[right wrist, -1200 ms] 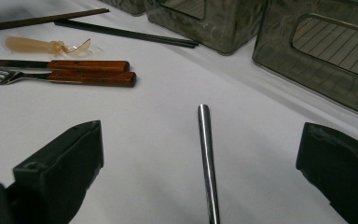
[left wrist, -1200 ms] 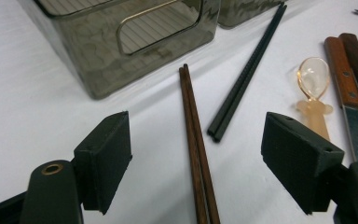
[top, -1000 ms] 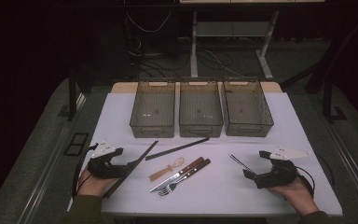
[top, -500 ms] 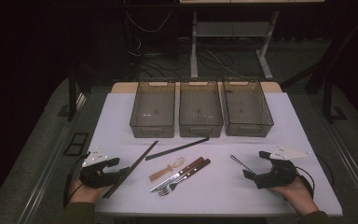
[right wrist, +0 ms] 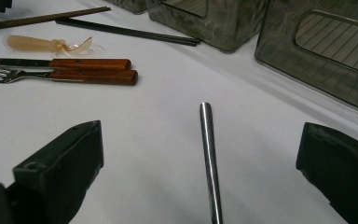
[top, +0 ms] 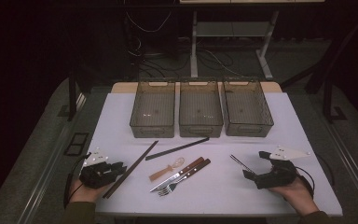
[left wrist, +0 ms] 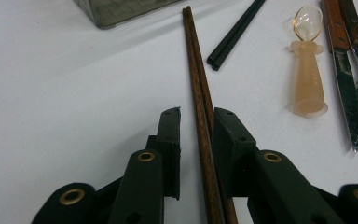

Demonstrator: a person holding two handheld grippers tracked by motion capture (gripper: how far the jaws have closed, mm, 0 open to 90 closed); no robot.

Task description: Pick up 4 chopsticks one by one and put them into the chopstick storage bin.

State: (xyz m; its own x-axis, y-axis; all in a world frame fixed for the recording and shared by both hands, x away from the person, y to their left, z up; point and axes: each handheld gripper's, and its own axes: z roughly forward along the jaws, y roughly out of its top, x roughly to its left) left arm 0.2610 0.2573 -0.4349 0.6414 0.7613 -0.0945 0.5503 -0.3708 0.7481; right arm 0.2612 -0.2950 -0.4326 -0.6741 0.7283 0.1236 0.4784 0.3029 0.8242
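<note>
L gripper (left wrist: 196,135) has just been closing around brown chopsticks (left wrist: 200,107), one pad touching, other w/ gap, for pickup. R gripper (right wrist: 200,158) wide open, straddling steel chopstick (right wrist: 209,154).

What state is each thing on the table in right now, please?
Left gripper: jaws have just been closing around the brown chopsticks; a gap shows at one pad.
Right gripper: open, astride the metal rod.
Three bins: empty.
Black chopsticks, knife, fork, small spoon: lying flat, untouched.
</note>
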